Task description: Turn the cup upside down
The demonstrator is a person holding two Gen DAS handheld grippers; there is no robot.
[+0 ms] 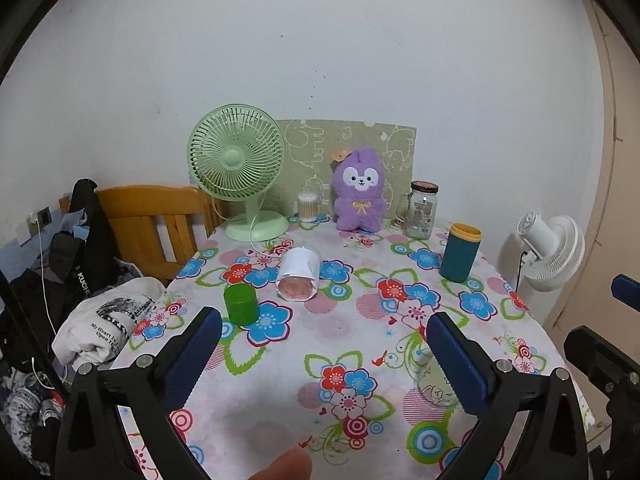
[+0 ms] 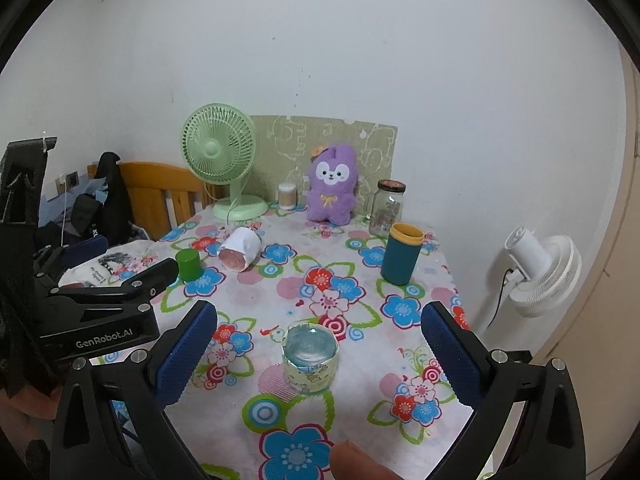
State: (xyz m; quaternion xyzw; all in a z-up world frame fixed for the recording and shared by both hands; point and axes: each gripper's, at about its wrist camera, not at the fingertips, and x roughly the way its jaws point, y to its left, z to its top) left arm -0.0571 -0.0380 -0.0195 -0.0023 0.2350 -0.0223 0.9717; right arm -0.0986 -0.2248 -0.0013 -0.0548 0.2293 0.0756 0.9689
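Observation:
A short clear glass cup (image 2: 311, 355) with a printed band stands on the flowered tablecloth (image 2: 304, 408), base up, between and just beyond my right gripper's (image 2: 319, 322) open blue fingers. In the left wrist view the same cup (image 1: 434, 382) sits partly behind the right blue finger (image 1: 456, 364) of my left gripper (image 1: 323, 324), which is open and empty above the cloth. A teal cup with a yellow rim (image 2: 401, 253) stands upright at the right, also seen in the left wrist view (image 1: 460, 252). A white-wrapped clear cup (image 1: 298, 274) lies on its side mid-table.
A small green cup (image 1: 241, 304) stands at the left. At the back are a green fan (image 1: 237, 160), a purple plush (image 1: 359, 190), a cotton-swab jar (image 1: 307, 207) and a glass jar (image 1: 421, 210). Clothes (image 1: 100, 324) and a wooden chair (image 1: 152, 220) lie left; a white fan (image 2: 540, 276) stands right.

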